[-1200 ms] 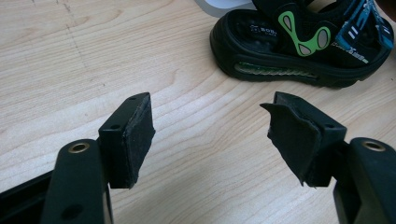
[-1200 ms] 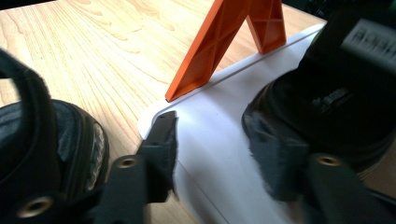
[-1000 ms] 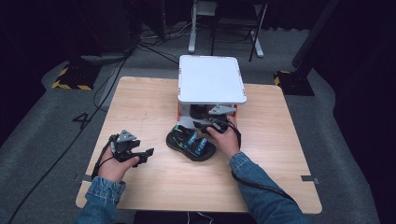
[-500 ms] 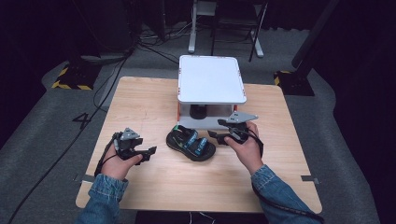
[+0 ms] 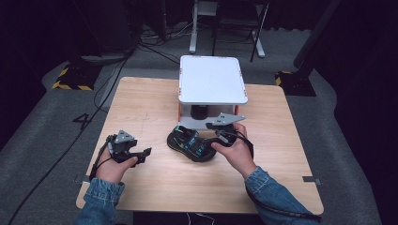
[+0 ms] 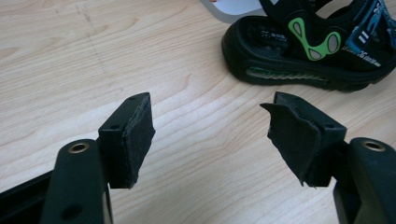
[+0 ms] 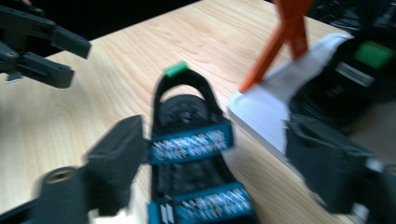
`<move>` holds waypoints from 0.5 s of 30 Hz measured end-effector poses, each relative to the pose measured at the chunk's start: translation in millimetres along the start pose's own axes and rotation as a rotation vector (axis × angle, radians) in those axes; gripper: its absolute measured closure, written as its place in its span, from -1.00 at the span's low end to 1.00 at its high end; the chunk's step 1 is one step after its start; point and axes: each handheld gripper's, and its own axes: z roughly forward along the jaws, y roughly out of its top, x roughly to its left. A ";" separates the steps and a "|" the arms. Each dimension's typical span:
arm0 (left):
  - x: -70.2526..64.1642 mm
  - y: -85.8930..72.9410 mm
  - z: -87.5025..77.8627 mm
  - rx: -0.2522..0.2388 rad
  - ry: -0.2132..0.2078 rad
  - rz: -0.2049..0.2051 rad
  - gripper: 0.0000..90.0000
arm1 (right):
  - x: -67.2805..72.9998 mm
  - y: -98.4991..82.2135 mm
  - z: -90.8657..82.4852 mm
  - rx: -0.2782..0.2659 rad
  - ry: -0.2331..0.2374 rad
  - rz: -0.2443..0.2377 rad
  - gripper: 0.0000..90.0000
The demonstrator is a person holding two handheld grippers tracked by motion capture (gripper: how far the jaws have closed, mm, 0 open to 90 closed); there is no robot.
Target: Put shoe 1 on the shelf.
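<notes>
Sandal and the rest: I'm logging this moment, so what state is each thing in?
Sandal: flat on the table, sole down, nothing holding it.
Second shoe: tucked under the white shelf.
Left gripper: open, holding nothing.
Right gripper: open above the sandal, jaws just widened.

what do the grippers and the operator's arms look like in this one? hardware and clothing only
Both grippers are black. The left gripper and right gripper each carry a grey three-cornered plate on top and trail a black cable. The jaws are blocky black plastic with brass-coloured pivot pins. The left gripper's pads are dark foam with worn, frayed edges. Both sleeves are blue denim with buttoned cuffs.
</notes>
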 end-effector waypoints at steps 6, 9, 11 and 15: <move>5.2 -7.2 -11.6 -0.014 0.025 -0.028 -0.30 | 12.3 15.2 24.9 -0.001 0.038 -0.020 0.01; 10.1 -11.1 -17.7 -0.018 0.044 -0.033 -0.30 | 14.6 21.6 42.3 0.001 0.045 -0.014 0.12; 14.3 -13.5 -20.2 -0.018 0.059 -0.039 -0.30 | 14.6 23.9 49.4 -0.008 0.049 -0.013 0.24; 19.8 -17.5 -22.7 -0.022 0.072 -0.058 -0.30 | 15.2 24.2 62.4 0.003 0.044 -0.007 0.15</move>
